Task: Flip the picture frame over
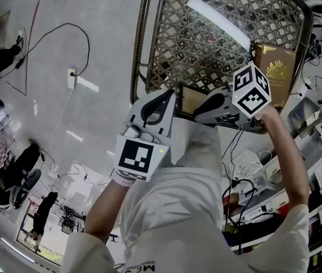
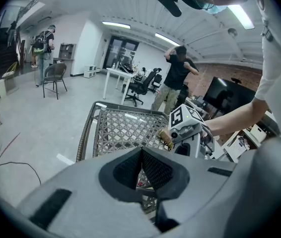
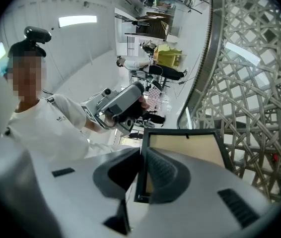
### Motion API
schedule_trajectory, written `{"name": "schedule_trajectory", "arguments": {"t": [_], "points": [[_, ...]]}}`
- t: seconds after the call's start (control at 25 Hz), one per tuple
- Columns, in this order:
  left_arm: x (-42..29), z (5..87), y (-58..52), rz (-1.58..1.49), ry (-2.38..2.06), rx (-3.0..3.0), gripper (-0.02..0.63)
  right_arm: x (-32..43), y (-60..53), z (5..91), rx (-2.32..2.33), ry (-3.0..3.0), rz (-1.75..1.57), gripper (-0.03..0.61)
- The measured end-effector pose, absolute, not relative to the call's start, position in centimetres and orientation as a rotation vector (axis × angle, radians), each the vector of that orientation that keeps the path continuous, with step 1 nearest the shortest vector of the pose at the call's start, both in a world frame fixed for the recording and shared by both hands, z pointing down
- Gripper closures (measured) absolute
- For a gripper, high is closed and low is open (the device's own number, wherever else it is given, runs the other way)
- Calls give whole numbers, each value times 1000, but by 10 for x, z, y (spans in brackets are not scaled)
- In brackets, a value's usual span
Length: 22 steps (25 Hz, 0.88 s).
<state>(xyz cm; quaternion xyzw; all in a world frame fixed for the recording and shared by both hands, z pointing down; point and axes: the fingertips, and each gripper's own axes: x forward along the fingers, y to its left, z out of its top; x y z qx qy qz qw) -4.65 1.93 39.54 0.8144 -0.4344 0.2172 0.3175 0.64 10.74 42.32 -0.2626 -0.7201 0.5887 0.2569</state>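
A black picture frame [image 1: 187,99] with a tan panel stands on edge at the near rim of a woven wicker table [image 1: 140,44]. My right gripper [image 1: 198,114] is shut on the frame's side bar. In the right gripper view the jaws [image 3: 143,155] pinch that black bar, and the tan panel [image 3: 190,150] spreads to the right of them. My left gripper [image 1: 169,100] hovers just left of the frame, apart from it. Its jaws [image 2: 141,155] are shut with nothing between them, and the wicker top [image 2: 125,128] shows beyond.
A brown book with a gold emblem [image 1: 275,67] lies on the table's right side. Cables and a power strip [image 1: 71,78] lie on the floor at left. Cluttered shelves [image 1: 320,169] stand at right. A person [image 2: 175,78] stands behind the table.
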Motion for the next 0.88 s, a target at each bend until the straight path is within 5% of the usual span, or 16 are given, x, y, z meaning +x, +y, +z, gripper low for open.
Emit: {"name": "schedule_trajectory", "arguments": {"t": [0.88], "points": [[-38, 398, 1, 576, -1147, 2115, 589, 20, 36, 422, -570, -2179, 1615, 518]]}}
